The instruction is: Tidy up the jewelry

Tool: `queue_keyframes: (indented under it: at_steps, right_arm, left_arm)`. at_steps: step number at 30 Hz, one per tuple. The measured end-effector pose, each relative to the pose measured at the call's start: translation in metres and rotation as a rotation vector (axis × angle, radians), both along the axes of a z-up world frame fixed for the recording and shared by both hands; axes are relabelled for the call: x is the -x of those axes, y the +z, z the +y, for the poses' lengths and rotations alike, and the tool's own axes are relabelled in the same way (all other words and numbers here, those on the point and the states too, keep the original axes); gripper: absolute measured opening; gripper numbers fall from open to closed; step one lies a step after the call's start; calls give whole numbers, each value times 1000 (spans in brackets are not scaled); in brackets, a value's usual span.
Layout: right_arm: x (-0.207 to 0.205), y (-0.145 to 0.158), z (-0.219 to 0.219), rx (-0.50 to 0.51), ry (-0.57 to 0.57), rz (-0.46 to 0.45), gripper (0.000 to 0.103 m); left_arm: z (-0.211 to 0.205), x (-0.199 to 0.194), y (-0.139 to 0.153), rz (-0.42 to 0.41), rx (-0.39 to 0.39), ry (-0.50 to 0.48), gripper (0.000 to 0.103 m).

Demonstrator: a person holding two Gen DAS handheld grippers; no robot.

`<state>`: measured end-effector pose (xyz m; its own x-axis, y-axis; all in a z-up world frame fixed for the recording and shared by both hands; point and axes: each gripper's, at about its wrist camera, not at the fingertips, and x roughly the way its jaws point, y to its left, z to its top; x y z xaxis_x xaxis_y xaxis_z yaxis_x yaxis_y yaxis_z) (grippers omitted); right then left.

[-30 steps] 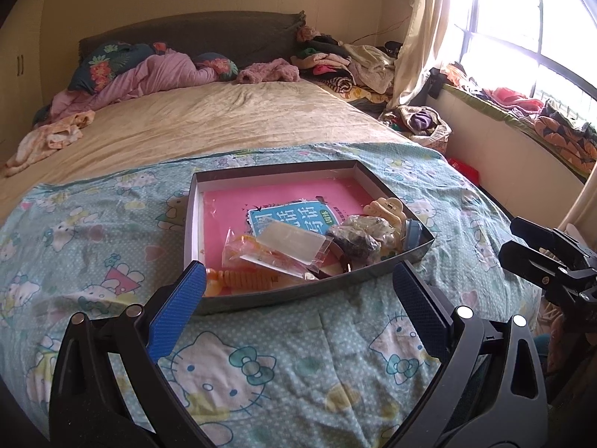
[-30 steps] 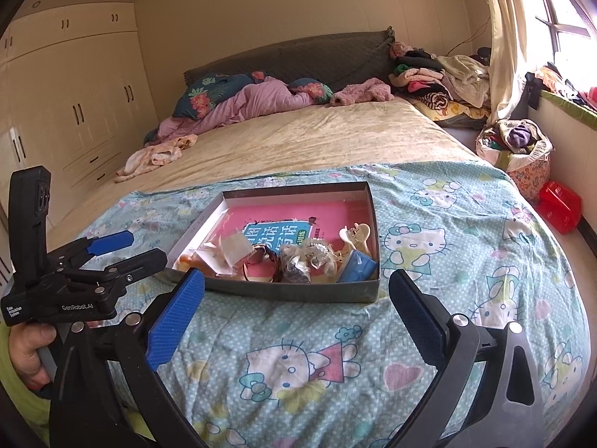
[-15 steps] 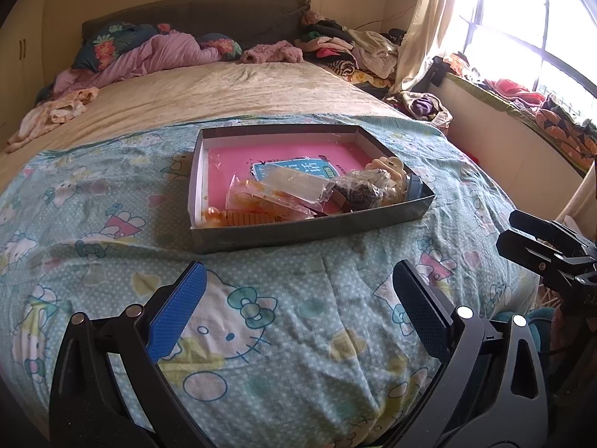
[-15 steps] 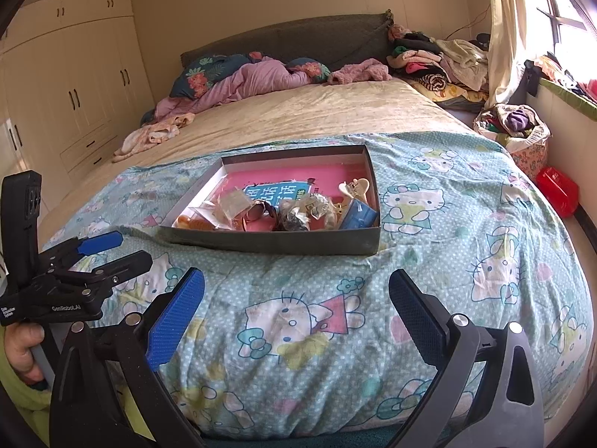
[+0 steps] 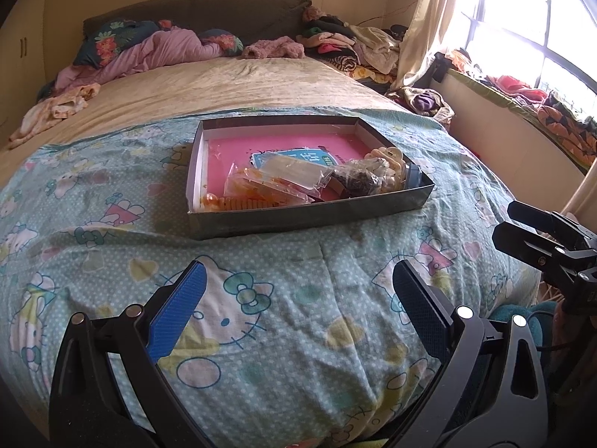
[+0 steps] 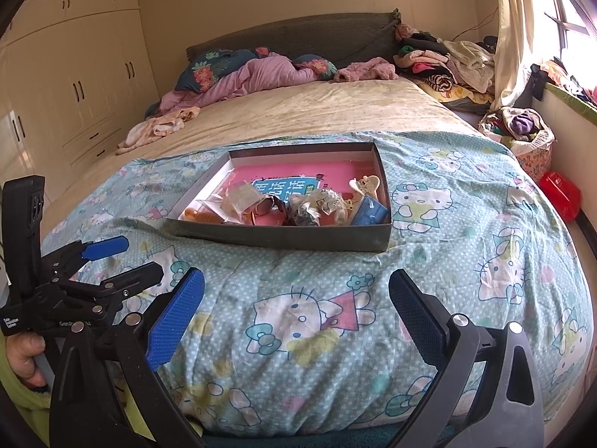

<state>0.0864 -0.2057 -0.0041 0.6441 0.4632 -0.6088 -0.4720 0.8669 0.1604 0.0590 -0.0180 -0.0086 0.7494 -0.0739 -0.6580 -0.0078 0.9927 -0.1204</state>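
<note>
A shallow dark box (image 5: 309, 220) with a pink floor sits on the Hello Kitty blanket (image 5: 261, 298); it also shows in the right wrist view (image 6: 283, 239). Inside lie clear packets (image 5: 294, 173), an orange comb (image 5: 242, 203), a cream hair claw (image 5: 388, 156), a dark bagged item (image 5: 354, 181) and a blue box (image 6: 371, 211). My left gripper (image 5: 298, 295) is open and empty, well short of the box. My right gripper (image 6: 298, 298) is open and empty, also short of it. Each gripper shows in the other's view: the left one (image 6: 108, 261), the right one (image 5: 522, 231).
The bed runs back to pillows and a pink quilt (image 5: 156, 52). Piled clothes (image 5: 347, 44) lie at the far right corner. A windowsill (image 5: 522, 97) with clothes is on the right. A red object (image 6: 559, 194) and a basket (image 6: 522, 130) sit on the floor. Wardrobes (image 6: 74, 86) stand left.
Both grippers have pulled back from the box toward the foot of the bed and stay open. The box and its contents have not moved.
</note>
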Motion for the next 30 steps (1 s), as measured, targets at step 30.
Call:
queue_keyframes:
  at_steps: [30]
  right_arm:
    - [1, 0, -1, 2, 0, 2, 98]
  left_arm:
    - [0, 0, 3, -4, 13, 13, 93]
